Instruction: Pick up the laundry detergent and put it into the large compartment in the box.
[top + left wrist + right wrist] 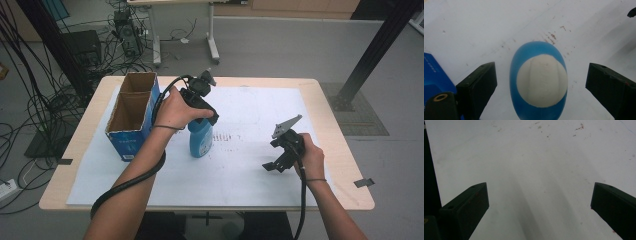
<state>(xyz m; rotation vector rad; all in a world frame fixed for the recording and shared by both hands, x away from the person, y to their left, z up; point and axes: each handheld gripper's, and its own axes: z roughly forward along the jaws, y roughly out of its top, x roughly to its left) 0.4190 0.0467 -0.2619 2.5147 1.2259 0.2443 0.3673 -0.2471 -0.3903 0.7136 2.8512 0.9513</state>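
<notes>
A blue bottle (201, 142) with a white cap stands upright on the white sheet (250, 172), a little left of the table's middle. My left gripper (206, 114) hangs directly over it, pointing down. In the left gripper view the cap (542, 80) sits between the two wide-apart jaws, which do not touch it; the left gripper (541, 68) is open. Off to the right, my right gripper (274, 164) is low over bare sheet. In the right gripper view the right gripper (539, 188) is open with nothing between its jaws.
A blue cardboard box (127, 145) with two open compartments stands at the table's left, just beside the bottle; its corner (434, 72) shows by the left jaw. Faint reddish marks (227, 137) dot the sheet. Cables, a desk leg and a black post lie beyond the table.
</notes>
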